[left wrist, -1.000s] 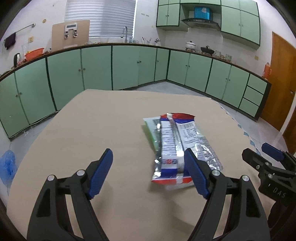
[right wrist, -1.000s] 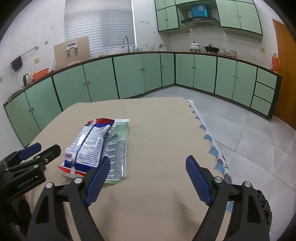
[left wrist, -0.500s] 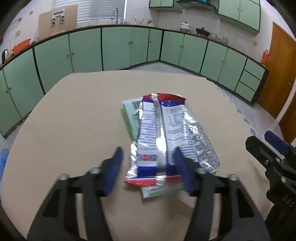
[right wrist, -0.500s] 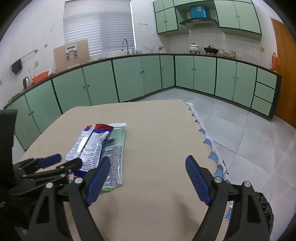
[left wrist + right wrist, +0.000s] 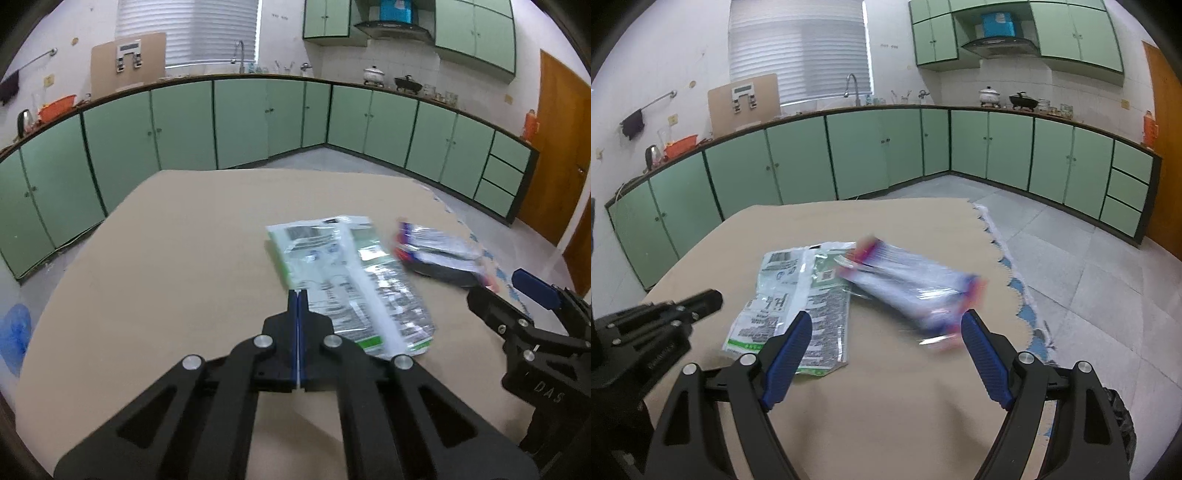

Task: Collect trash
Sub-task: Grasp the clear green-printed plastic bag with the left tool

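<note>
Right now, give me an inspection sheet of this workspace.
Surface: tan table, scalloped cloth edge at its right side.
Job's things: green wrapper lying flat; red-and-blue wrapper beside it, blurred, overlapping the green one's corner.
Clutter: nothing seen on the table besides the wrappers.
Grippers: left tool shut, nothing between its pads; right tool open, empty.
Cables: nothing seen.
Surroundings: green cabinets, sink tap, pots on counter, orange door, blue bag on floor.

Two wrappers (image 5: 347, 288) (image 5: 436, 254) side by side on table (image 5: 166, 258)
</note>
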`<action>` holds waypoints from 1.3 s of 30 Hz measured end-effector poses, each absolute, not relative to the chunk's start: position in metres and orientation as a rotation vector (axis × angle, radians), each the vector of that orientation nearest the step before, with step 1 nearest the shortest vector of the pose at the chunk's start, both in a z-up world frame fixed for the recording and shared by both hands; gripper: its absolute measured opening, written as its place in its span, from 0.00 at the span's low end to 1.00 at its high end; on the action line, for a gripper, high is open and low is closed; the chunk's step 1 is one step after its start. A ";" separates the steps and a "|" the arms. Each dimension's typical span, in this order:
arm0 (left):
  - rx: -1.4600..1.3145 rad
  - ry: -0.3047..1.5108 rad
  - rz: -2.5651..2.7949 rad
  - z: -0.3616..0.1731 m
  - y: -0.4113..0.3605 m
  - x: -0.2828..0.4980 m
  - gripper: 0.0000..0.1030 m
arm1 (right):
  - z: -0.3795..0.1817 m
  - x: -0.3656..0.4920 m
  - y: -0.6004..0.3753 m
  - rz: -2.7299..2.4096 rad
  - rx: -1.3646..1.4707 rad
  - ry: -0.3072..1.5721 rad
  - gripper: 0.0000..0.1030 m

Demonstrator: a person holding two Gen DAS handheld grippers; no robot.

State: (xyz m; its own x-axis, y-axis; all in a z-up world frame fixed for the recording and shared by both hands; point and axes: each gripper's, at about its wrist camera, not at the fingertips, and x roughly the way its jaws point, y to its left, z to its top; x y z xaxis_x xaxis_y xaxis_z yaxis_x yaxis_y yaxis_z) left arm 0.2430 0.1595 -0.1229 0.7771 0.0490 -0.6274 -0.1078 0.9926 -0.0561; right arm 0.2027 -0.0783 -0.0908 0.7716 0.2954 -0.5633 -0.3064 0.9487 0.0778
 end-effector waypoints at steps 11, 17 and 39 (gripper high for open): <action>-0.117 0.742 0.067 -0.135 0.168 0.246 0.33 | -0.090 0.203 -0.085 0.285 -0.014 0.622 0.79; -0.103 0.794 0.024 -0.144 0.151 0.254 0.67 | -0.092 0.203 -0.107 0.248 0.010 0.623 0.79; -0.139 0.758 0.108 -0.138 0.150 0.258 0.00 | -0.086 0.243 -0.125 0.206 -0.006 0.628 0.79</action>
State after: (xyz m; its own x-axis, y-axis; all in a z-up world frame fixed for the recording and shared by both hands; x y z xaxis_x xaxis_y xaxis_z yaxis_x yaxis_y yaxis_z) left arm 0.2583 0.1500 -0.1377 0.7211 0.0475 -0.6912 -0.1476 0.9853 -0.0863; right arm 0.2428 -0.1250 -0.0864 0.7894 0.1894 -0.5840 -0.1930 0.9796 0.0569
